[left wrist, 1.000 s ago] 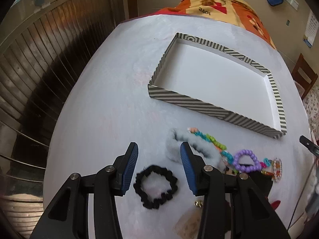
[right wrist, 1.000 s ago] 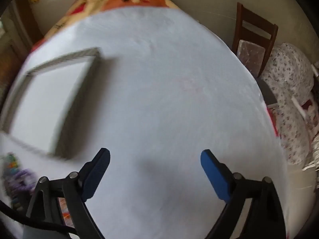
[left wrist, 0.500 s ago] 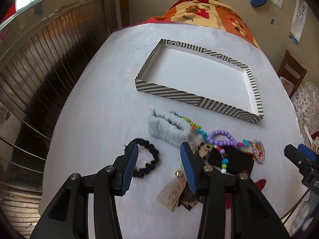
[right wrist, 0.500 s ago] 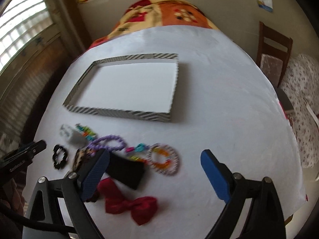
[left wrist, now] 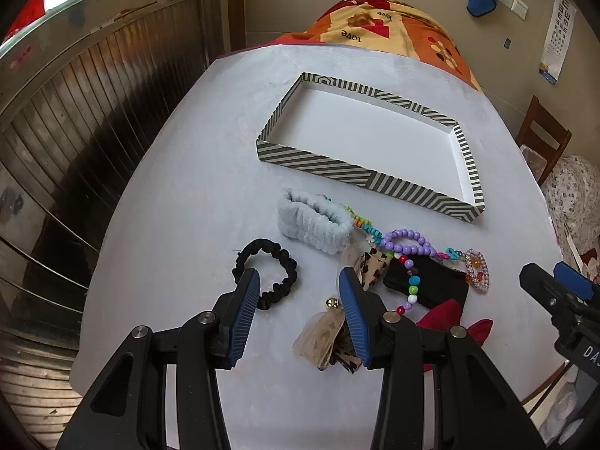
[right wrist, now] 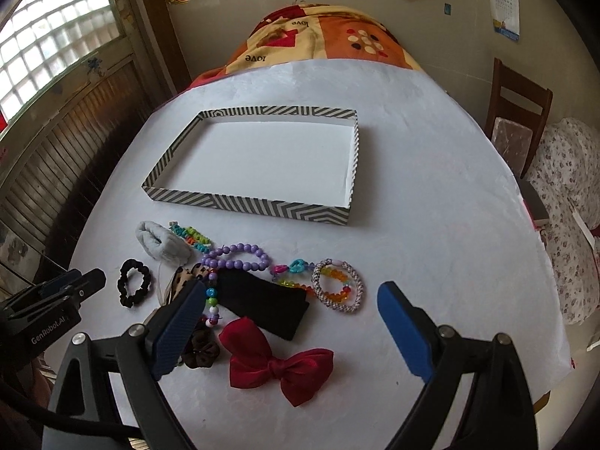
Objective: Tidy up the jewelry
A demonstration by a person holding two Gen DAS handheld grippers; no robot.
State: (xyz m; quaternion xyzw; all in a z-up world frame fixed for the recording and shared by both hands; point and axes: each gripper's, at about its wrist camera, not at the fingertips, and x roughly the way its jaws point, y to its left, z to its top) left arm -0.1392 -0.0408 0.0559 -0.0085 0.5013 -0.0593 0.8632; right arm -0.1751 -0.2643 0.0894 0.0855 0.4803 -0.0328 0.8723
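While both tools hung over the near edge of the surface, nothing had yet been gripped. The left tool was spread about halfway and held nothing, poised above the black scrunchie, its left finger overlapping the ring's near side in the view; whether it touched could not be told. The right tool was spread wide and empty, above the black band and red bow.

Judging from this, the step in hand was a first pick, probably the scrunchie. Doing it well would mean lowering straight down so one finger lands inside the ring and one outside, then closing on a single strand, since the fabric is soft and will bunch.

Farther out lay the grey scrunchie, the purple beads and the woven bracelet, tangled closely together. Beyond them, toward the far edge, sat the striped tray, with nothing inside.
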